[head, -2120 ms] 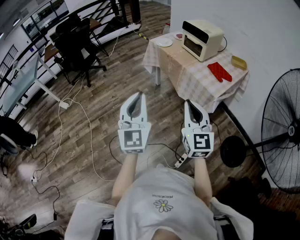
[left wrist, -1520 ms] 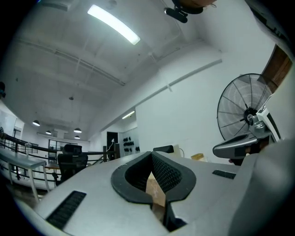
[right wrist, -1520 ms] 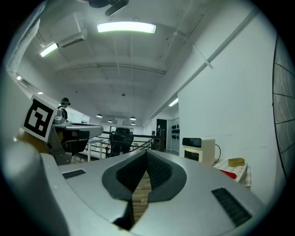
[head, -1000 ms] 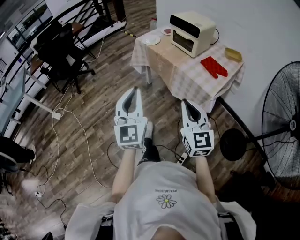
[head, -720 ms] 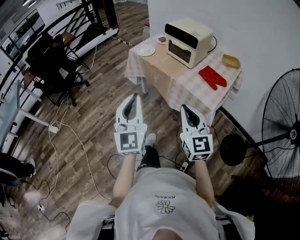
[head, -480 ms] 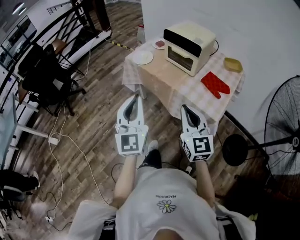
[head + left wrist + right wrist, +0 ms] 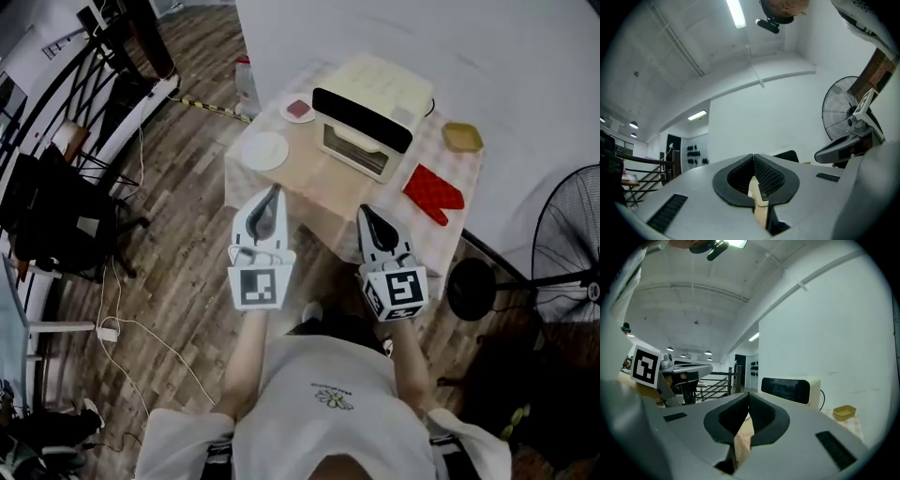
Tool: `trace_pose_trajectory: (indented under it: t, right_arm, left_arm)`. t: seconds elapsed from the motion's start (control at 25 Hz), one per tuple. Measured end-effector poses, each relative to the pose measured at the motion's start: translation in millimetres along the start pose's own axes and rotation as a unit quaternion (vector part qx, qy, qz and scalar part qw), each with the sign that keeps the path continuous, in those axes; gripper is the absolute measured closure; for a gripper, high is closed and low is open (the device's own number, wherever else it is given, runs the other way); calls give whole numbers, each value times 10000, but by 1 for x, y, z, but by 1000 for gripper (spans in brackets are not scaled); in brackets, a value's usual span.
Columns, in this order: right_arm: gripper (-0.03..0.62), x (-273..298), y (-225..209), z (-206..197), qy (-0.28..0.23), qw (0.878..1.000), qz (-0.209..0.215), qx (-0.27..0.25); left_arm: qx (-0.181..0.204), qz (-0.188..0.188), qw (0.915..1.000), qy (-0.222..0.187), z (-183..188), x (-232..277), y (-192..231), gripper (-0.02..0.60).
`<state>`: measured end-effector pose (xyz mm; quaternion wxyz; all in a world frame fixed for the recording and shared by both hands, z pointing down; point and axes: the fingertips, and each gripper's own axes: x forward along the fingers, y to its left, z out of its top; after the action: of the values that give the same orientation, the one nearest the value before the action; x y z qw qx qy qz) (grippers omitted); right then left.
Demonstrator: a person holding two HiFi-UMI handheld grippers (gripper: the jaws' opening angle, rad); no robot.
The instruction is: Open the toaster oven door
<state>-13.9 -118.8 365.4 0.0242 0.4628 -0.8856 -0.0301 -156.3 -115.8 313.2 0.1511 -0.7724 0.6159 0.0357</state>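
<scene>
Checked table (image 7: pixel 298 178), toaster oven (image 7: pixel 377 98) — door (image 7: pixel 358 150) seemingly shut

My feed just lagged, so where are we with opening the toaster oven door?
Done: nothing on the door yet; the toaster oven looks closed. In hand: the person stands at the table, left gripper and right gripper both shut and empty, short of the oven. To do: reach the door, grip it and swing it open.

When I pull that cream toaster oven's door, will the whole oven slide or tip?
Tipping seems unlikely: the cream toaster oven is wide and squat. Sliding is possible, since it sits on a checked tablecloth that could slip or bunch. Its bulk probably adds steadying weight.
</scene>
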Motion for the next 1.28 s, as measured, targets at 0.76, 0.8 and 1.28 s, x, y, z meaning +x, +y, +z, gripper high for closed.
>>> trace_pose_trajectory:
  t: [0.76, 0.8, 1.28]
  right_arm:
    - [583, 62, -43, -14, 117, 9991, -274, 309]
    - [583, 63, -45, -15, 120, 9990, -276, 316]
    - [583, 64, -57, -26, 238, 9982, -315, 441]
  left_arm:
    - [-345, -260, 9989, 173, -42, 66, -11, 563]
    - [-338, -247, 9990, 176, -44, 67, -11, 563]
    - [889, -956, 9914, 111, -32, 113, -14, 437]
